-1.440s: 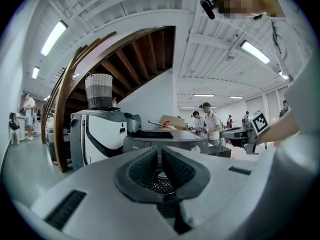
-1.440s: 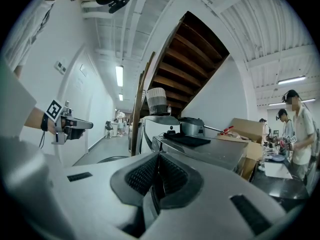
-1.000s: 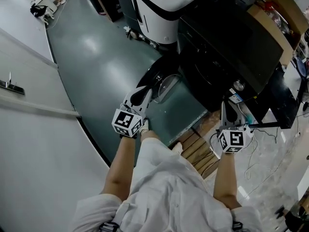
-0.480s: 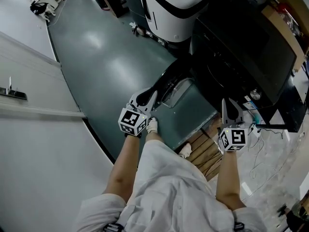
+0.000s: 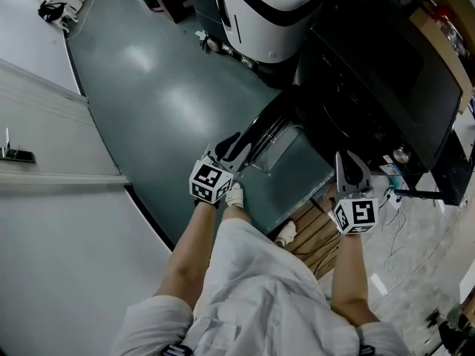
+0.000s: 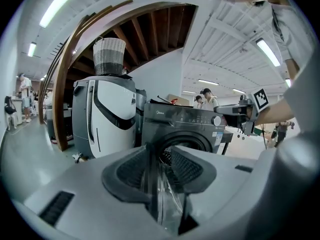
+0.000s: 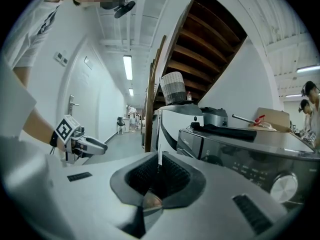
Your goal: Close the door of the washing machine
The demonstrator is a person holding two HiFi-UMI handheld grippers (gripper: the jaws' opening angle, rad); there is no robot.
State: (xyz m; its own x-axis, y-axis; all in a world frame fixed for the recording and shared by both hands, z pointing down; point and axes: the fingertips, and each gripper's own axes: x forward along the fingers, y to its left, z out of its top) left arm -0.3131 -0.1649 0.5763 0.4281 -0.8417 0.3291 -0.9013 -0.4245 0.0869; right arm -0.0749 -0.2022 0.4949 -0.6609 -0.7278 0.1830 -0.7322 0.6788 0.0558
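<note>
The dark front-loading washing machine stands at the upper right, and its round door hangs open toward the green floor. My left gripper is at the door's outer rim. In the left gripper view its jaws have just been opening, and the door shows edge-on in the gap between them; I cannot tell whether the pads touch it. Beyond lies the machine's front. My right gripper is shut with nothing in it, near the machine's front right corner. In its own view, the right gripper points past the control panel.
A white appliance with a black stripe stands left of the washer, a woven basket on top. A wooden pallet lies under the machine's front. Cables trail on the floor at the right. A cardboard box stands behind. People stand beyond.
My left gripper has come forward to the door's rim and its jaws have parted. The right gripper has shifted slightly toward the machine and stayed shut.
</note>
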